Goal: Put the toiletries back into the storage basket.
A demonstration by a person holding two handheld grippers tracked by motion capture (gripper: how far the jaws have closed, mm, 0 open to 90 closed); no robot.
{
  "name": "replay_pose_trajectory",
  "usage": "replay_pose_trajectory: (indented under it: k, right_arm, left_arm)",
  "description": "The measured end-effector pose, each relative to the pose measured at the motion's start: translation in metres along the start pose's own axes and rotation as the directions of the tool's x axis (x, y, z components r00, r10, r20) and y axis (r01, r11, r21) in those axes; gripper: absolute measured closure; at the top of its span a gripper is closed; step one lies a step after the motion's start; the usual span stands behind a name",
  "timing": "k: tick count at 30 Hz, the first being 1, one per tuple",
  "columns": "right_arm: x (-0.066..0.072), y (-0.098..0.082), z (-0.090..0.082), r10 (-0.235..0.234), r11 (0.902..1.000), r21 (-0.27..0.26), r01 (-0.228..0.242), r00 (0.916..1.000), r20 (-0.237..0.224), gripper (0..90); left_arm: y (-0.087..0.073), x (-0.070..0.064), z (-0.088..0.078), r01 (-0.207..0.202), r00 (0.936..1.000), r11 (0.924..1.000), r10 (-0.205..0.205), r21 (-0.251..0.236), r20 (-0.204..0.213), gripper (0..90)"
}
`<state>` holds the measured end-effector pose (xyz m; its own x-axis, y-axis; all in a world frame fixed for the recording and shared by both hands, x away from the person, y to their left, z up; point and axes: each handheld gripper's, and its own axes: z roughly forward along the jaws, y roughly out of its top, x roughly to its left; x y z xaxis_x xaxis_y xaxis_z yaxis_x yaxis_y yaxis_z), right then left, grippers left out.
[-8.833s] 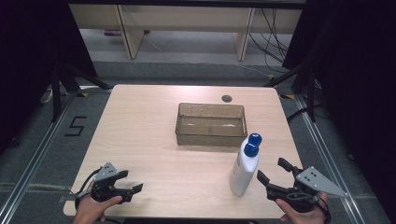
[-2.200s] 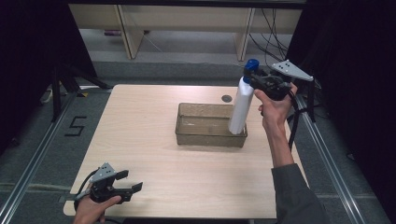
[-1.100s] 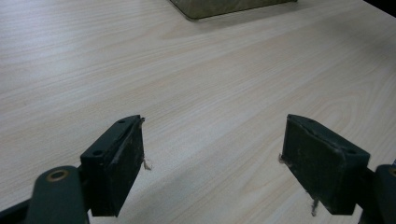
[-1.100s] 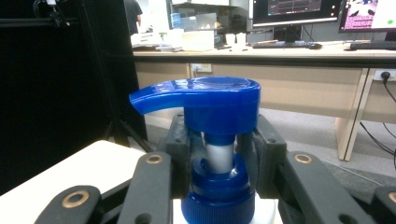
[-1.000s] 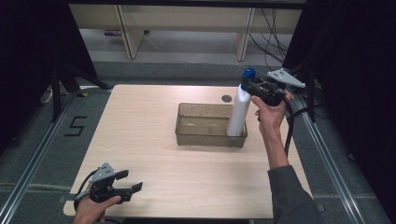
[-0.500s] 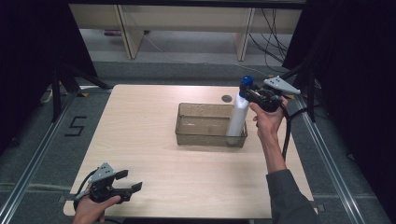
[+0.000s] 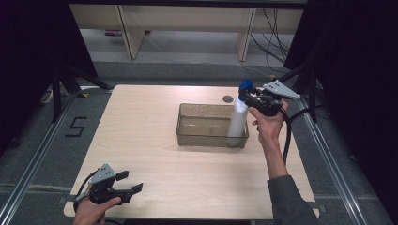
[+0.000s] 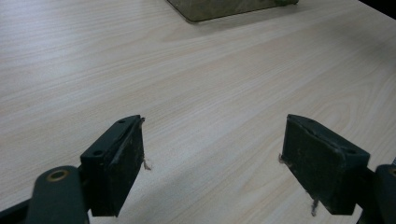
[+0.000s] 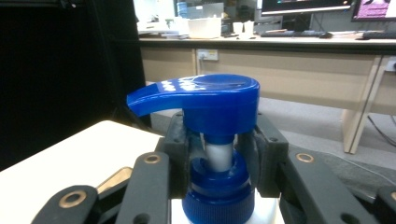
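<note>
A white pump bottle [image 7: 237,123] with a blue pump head [image 9: 210,100] stands upright, its lower part inside the right end of a translucent brown bin [image 7: 187,136] at the table's middle. My right gripper [image 7: 248,96] is shut on the bottle's neck just under the pump head; in the right gripper view the jaws of that gripper [image 9: 219,156] press on the white stem from both sides. At the front left corner of the table my left gripper [image 7: 129,183] stays open over bare wood, and nothing is between the pads of that gripper [image 8: 212,163].
A small dark round disc [image 7: 228,99] lies on the table behind the bin. The pale wooden table [image 7: 141,122] is bare around the bin. The right gripper's cable [image 7: 286,136] hangs off the table's right edge. Desks stand beyond the far edge.
The right gripper took the bottle from the front right of the table, carried it high over the bin, then lowered it into the bin's right end. The left gripper has kept still.
</note>
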<state>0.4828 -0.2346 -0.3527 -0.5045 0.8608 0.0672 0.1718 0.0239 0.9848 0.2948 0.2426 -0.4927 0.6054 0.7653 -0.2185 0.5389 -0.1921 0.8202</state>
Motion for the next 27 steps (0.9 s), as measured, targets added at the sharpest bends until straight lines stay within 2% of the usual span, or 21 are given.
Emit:
replay_pose_trajectory:
  k: [2, 3, 7, 9, 10, 13, 15, 18, 26, 27]
  right_arm:
    - [0.001, -0.001, 0.0, 0.005, 1.0, 0.0, -0.005, 1.0, 0.002, 61.7]
    - [0.001, -0.002, 0.0, 0.027, 0.9996, -0.001, -0.027, 0.9996, -0.007, 59.2]
    - [0.002, -0.007, 0.001, 0.048, 0.9987, -0.015, -0.048, 0.9985, -0.028, 59.3]
    - [0.002, -0.007, 0.001, 0.052, 0.9984, -0.018, -0.053, 0.9984, -0.022, 57.5]
    - [0.002, -0.007, 0.0, 0.05, 0.9987, -0.012, -0.05, 0.9986, -0.016, 55.7]
    - [0.001, -0.008, -0.001, 0.073, 0.9973, -0.013, -0.073, 0.9974, -0.003, 52.0]
    - [0.002, -0.009, -0.001, 0.068, 0.9976, -0.006, -0.068, 0.9975, -0.019, 50.3]
    - [0.003, -0.009, -0.002, 0.053, 0.9986, 0.005, -0.053, 0.9984, -0.02, 48.0]
    - [0.004, -0.011, -0.003, 0.085, 0.9962, 0.02, -0.085, 0.9962, -0.015, 38.8]
    - [0.003, -0.012, -0.003, 0.078, 0.9966, 0.027, -0.078, 0.9969, -0.006, 38.3]
  left_arm:
    - [0.0, 0.0, 0.0, 0.004, 1.0, 1.0, -0.004, -0.003, 0.0, 20.4]
    - [0.0, 0.0, 0.0, 0.005, 1.0, 1.0, -0.005, -0.003, -0.001, 20.4]
    - [0.0, 0.0, 0.0, 0.002, 1.0, 1.0, -0.002, -0.001, -0.001, 20.4]
    - [0.0, -0.001, 0.0, -0.002, 1.0, 1.0, 0.002, 0.006, -0.006, 20.4]
    - [0.0, -0.001, 0.001, 0.008, 1.0, 0.9999, -0.008, -0.006, -0.002, 20.4]
    - [0.0, -0.002, 0.001, 0.007, 0.9999, 1.0, -0.007, -0.001, -0.008, 20.4]
    - [-0.001, -0.001, 0.001, 0.004, 1.0, 1.0, -0.004, -0.001, -0.004, 20.4]
    - [0.0, -0.001, 0.001, -0.002, 1.0, 1.0, 0.002, 0.005, 0.002, 20.3]
    - [0.0, -0.002, 0.0, -0.002, 1.0, 1.0, 0.002, 0.007, -0.008, 20.4]
    - [0.0, -0.002, 0.0, -0.003, 1.0, 1.0, 0.003, 0.008, -0.009, 20.4]
